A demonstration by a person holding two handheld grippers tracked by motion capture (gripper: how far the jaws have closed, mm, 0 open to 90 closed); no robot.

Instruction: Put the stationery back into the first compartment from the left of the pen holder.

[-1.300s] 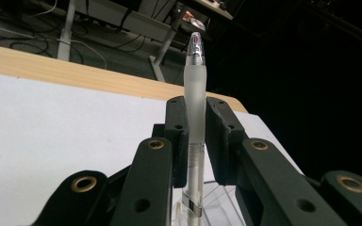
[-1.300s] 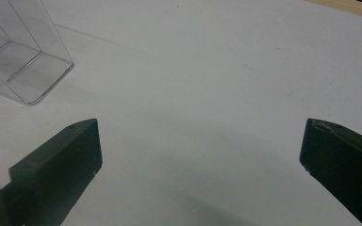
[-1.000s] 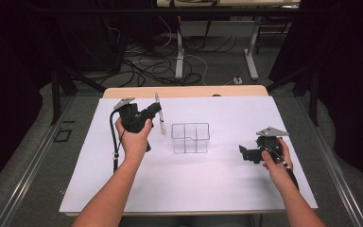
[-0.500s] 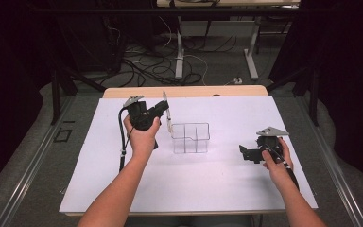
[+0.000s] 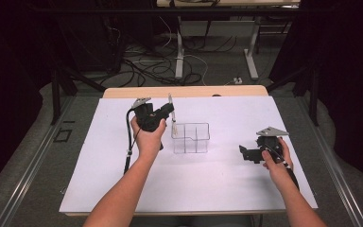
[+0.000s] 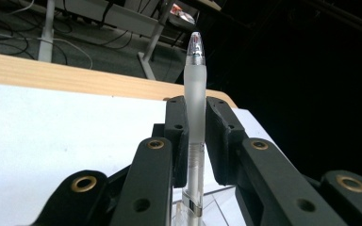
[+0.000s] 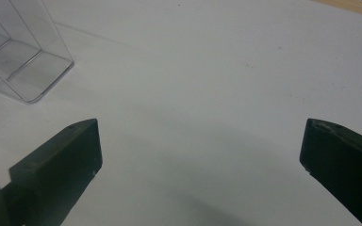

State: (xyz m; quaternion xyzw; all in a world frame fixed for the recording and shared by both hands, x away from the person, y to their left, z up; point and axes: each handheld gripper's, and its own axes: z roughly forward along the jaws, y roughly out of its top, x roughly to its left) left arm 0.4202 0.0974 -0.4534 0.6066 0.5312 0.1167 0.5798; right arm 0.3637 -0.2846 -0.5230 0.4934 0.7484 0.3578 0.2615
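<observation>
At the near right of the bench [image 5: 99, 189], the right claw [image 7: 200, 150] is held with its jaws wide and nothing between them, well apart from the clear organizer [image 5: 190, 138]. Farther in, a frosted pen [image 6: 194, 108] is clamped upright in the left claw [image 5: 170, 109], its long axis near vertical and its lower end just at the organizer's left wall. The drop is judged to fall to the left claw, a small shift toward the right being needed to bring the pen over a compartment.

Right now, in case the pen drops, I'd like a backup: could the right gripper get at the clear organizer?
Probably yes. The right gripper stands open on bare white table, facing the clear organizer, with nothing lying between them.
</observation>
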